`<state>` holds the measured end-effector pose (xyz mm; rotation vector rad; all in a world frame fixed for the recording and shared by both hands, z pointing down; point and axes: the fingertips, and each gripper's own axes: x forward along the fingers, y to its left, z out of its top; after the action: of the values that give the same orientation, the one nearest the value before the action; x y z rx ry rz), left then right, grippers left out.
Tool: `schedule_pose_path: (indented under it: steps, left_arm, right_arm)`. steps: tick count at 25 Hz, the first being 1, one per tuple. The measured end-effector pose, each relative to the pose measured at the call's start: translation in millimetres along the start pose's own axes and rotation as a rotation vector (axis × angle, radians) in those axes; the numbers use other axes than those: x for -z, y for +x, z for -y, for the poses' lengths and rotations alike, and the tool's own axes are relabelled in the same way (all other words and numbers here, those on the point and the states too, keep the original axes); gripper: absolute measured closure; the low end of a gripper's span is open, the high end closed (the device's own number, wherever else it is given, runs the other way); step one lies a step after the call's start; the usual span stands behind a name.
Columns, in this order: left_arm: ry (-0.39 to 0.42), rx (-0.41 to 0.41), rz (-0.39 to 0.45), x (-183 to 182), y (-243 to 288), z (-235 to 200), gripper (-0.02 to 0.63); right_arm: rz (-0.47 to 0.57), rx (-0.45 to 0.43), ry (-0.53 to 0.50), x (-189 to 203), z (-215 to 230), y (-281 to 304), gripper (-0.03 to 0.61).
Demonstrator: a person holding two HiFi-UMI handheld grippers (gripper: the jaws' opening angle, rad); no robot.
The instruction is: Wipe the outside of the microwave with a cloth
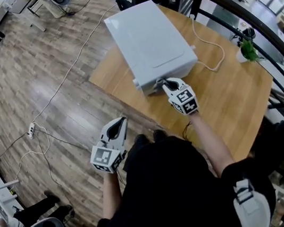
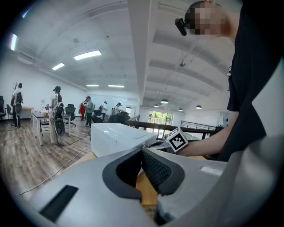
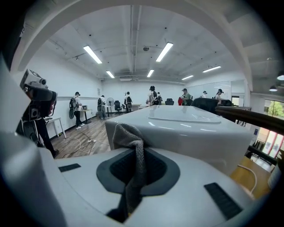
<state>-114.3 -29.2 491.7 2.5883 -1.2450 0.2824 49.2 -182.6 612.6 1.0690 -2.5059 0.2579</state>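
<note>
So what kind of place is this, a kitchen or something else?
Not a kitchen; most likely an open-plan office or lab. Cables trail across a wood floor, long strip lights line the ceiling, and the microwave just sits on a wooden table.

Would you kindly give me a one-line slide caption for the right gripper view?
Right gripper, shut on a grey cloth, held at the white microwave's near edge.

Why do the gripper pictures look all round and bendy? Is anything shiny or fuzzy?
Both gripper views are wide-angle: dark rounded corners, ceiling beams bowed. Right gripper view: ceiling lights glint on the microwave top; the cloth in the jaws looks sharp. Left gripper view: a mosaic patch covers a face. Head view: even light, floor curving at the edges.
</note>
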Motion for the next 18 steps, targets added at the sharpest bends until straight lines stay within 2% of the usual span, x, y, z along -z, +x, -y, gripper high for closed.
schedule_pose_path:
  steps: [9,18]
  left_arm:
    - [-0.007,-0.004,0.012,-1.2,5.6,4.6,0.612]
    - [0.008,0.014,0.012,-2.1,7.9,5.4,0.612]
  right_arm:
    - [0.009,0.054,0.044,4.9,36.1,-15.4,0.563]
    - [0.007,0.089,0.052,8.3,50.7,-22.9,0.563]
